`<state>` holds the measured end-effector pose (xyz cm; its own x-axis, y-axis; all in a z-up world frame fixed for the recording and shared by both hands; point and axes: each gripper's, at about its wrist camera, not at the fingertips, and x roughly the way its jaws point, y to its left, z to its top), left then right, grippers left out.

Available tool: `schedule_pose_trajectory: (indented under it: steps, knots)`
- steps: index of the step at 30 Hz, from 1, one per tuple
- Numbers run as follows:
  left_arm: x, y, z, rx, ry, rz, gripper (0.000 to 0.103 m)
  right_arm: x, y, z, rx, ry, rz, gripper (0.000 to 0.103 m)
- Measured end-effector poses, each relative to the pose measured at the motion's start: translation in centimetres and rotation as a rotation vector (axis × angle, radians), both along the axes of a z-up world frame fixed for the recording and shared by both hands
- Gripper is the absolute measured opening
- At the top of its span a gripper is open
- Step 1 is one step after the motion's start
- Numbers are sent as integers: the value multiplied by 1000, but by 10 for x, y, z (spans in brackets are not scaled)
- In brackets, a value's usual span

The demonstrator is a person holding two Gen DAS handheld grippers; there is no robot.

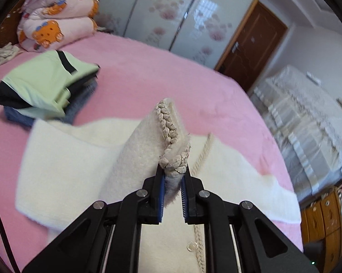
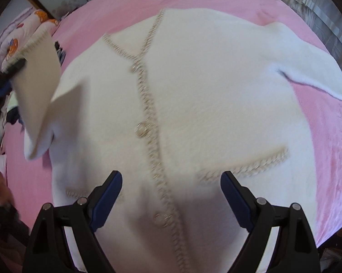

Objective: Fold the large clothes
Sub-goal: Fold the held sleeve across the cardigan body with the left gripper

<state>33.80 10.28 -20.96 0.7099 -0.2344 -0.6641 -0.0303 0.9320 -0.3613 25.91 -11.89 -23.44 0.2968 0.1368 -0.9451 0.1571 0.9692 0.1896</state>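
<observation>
A fluffy white cardigan [image 2: 216, 95] with braided beige trim and round buttons lies spread face up on the pink bed [image 2: 325, 136]. My left gripper [image 1: 173, 170] is shut on the trimmed cuff of one sleeve [image 1: 148, 141] and holds it lifted above the cardigan's body [image 1: 64, 157]. In the right wrist view that raised sleeve [image 2: 39, 86] hangs at the left with the left gripper's dark fingers [image 2: 13, 67] clamped on its edge. My right gripper [image 2: 171, 182] hovers open over the lower button band, nothing between its fingers. The other sleeve [image 2: 307, 52] stretches out flat to the right.
A stack of folded clothes [image 1: 48, 84] with a pale green top lies on the bed at the left. A rolled pink quilt [image 1: 57, 18] sits by the headboard. A mirrored wardrobe [image 1: 182, 16], a brown door [image 1: 252, 43] and a covered piece of furniture [image 1: 307, 118] stand beyond the bed.
</observation>
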Motion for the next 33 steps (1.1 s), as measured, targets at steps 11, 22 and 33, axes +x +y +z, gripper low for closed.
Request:
schedule_pose_trajectory:
  steps: [11,22,33]
  knots:
    - [10,-39,-90,2,347,-126,55,14,-45,-31,109,18,-85,85]
    - [-21,24,-49,179,351,-19,88,46,-11,-48,316,63,-80,77]
    - [-73,131,-99,237,560,167,88,73,41,-56,269,81,-53,66]
